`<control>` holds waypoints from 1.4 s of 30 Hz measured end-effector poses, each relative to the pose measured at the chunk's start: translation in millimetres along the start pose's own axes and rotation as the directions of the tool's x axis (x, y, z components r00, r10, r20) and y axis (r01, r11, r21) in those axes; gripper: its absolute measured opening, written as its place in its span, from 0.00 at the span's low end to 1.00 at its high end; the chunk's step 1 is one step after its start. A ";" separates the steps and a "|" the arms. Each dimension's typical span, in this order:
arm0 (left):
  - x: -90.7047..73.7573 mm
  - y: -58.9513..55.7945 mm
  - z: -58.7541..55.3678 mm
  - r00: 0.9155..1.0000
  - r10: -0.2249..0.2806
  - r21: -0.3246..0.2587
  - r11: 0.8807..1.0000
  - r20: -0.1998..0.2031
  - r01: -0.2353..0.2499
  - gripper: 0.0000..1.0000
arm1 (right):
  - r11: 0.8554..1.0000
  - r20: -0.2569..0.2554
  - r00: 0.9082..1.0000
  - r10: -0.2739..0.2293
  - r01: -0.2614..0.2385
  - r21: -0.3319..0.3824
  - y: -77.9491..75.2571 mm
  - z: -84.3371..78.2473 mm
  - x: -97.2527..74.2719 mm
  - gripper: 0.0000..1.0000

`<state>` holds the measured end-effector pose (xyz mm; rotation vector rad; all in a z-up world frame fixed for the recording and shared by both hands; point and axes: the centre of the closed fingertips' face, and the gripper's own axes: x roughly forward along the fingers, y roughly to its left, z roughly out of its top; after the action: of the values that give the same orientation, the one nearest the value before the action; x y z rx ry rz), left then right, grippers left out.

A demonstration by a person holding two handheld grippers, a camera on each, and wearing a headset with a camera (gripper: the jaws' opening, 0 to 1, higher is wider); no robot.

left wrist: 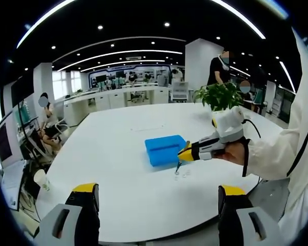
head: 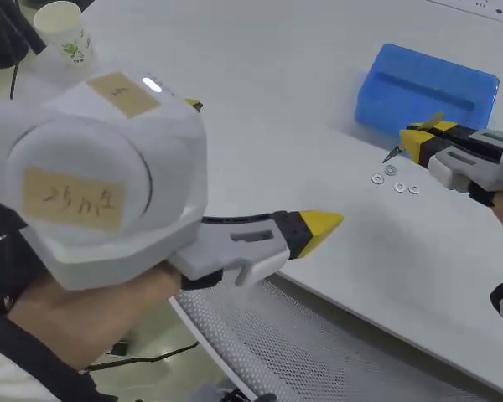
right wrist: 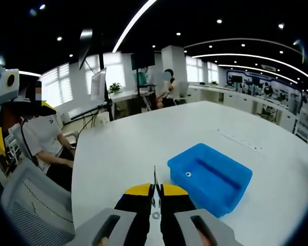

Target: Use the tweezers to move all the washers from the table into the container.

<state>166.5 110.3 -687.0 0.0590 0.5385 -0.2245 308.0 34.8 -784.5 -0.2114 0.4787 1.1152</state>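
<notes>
Several small metal washers [head: 395, 182] lie on the white table [head: 285, 100] in front of the blue container [head: 427, 88]. My right gripper [head: 412, 138] is shut on thin tweezers [head: 392, 154], whose tip hovers just above the washers. In the right gripper view the tweezers [right wrist: 155, 179] stick out between the closed yellow jaws [right wrist: 155, 190], with washers [right wrist: 155, 215] under them. One washer [right wrist: 188, 174] lies inside the container [right wrist: 210, 177]. My left gripper [head: 264, 163] is open and holds nothing, near the table's front edge, far from the washers; its jaws [left wrist: 156, 195] stand wide apart.
A paper cup [head: 65, 32] stands at the table's far left corner. A mesh chair [head: 318, 352] sits below the near table edge. A potted plant [left wrist: 215, 96] stands at the table's far side. People sit and stand at other desks behind.
</notes>
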 end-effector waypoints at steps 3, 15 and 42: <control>-0.2 1.6 -1.0 1.000 -0.001 0.000 1.000 -0.003 0.001 0.99 | 1.000 -0.022 1.000 0.000 0.000 -0.018 1.7 -7.3 2.7 0.02; 1.9 0.2 -4.2 1.000 -0.003 0.000 1.000 -0.013 0.003 0.99 | 0.998 -0.073 0.997 0.002 -0.006 -0.056 -1.9 -20.7 12.7 0.02; 1.7 2.2 -2.8 1.000 0.001 0.014 1.000 -0.007 -0.001 0.98 | 0.993 -0.099 0.995 0.004 -0.015 -0.117 -1.5 -24.1 14.8 0.01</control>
<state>167.0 112.4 -690.3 0.0733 0.5436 -0.2274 308.2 36.5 -812.8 -0.3692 0.5025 1.1470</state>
